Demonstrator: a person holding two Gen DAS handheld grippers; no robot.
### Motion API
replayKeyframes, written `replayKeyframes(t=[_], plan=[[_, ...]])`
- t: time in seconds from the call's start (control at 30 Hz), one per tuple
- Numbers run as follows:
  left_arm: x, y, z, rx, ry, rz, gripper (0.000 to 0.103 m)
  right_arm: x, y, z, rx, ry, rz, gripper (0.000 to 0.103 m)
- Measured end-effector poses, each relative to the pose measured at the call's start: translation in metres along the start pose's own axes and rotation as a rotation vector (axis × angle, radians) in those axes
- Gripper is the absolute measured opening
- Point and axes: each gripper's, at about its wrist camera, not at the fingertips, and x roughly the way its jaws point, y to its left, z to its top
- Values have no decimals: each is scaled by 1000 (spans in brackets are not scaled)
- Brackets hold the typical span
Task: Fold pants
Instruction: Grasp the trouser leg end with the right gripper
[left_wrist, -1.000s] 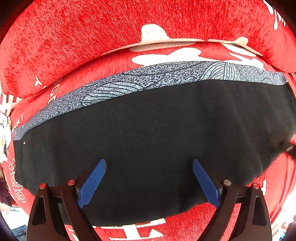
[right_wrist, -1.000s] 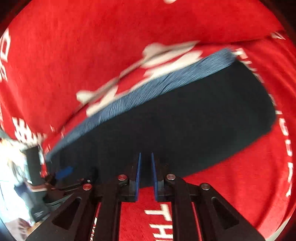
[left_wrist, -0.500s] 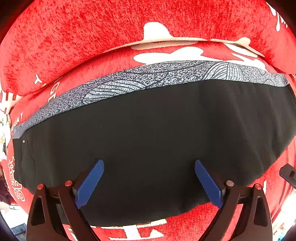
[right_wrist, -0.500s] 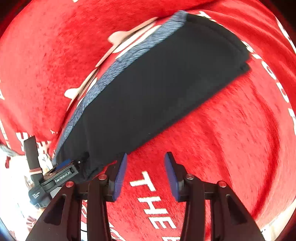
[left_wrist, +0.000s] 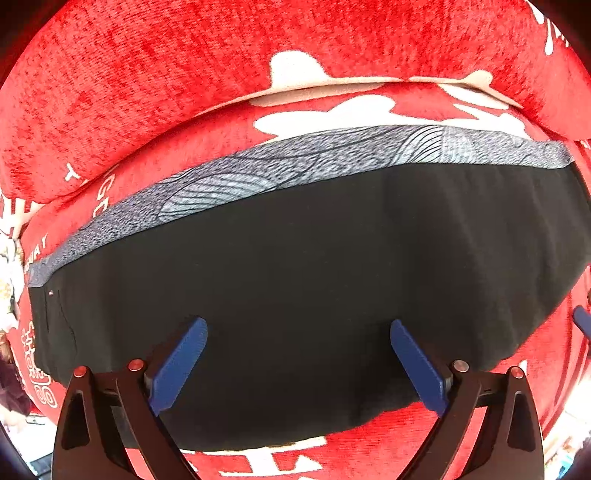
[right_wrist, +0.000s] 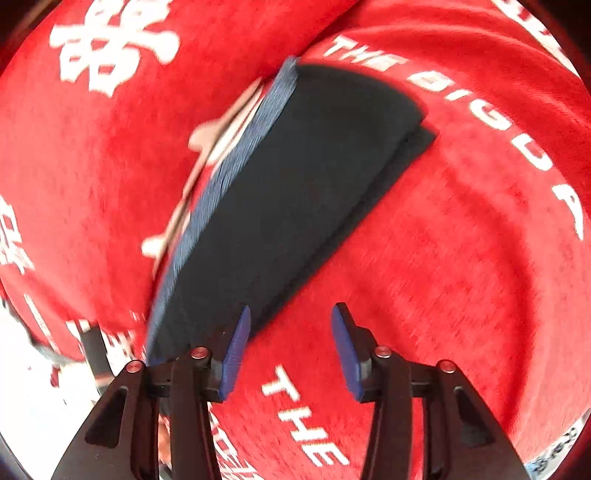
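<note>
Black pants (left_wrist: 314, 266) with a grey patterned waistband (left_wrist: 295, 166) lie folded flat on a red sofa seat. In the left wrist view my left gripper (left_wrist: 297, 354) is open and empty, its blue fingers spread above the near part of the pants. In the right wrist view the folded pants (right_wrist: 295, 192) stretch from lower left to upper right. My right gripper (right_wrist: 290, 347) is open and empty, just off the pants' near edge, over the red cover.
A red sofa cover (right_wrist: 461, 258) with white lettering lies under the pants. The red backrest cushion (left_wrist: 184, 74) rises right behind the waistband. The seat's front edge and bright floor show at the lower left of the right wrist view (right_wrist: 44, 387).
My right gripper went from shut to open, then drew back and swung to the right of the pants. My left gripper has stayed open and nearly still.
</note>
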Motion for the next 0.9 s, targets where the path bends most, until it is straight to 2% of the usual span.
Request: replayKeyframes(t=[0.2,0.33,0.53,0.67,0.7,0.73,0.77,0.8,0.9], plan=[[-18,-31,13,47,-48,-62,101,-3,-20,19,85,-52,34,51],[-9,-52,15,64,-34,-60,101,-1,-32,25,129,-68,78,51],[-4,-48,17,31,-31,-79,101,8,-49,35,218,-144,233,52],[-6,-51,23,59,-32,-63,100,17,-42,52,214,-165,264,53],[-11,-52,27,62,-36,-66,95,17,-42,52,214,-165,264,54],[-16,-56,32,62,-43,-73,90,21,-36,59,225,-137,261,51],[-22,-57,36,59,-59,-84,89,22,-33,62,221,-120,252,31],[-30,-59,45,53,-91,-87,89,21,-30,63,206,-112,253,15],[-41,-61,73,27,-168,-60,89,9,-14,64,116,-114,261,15]])
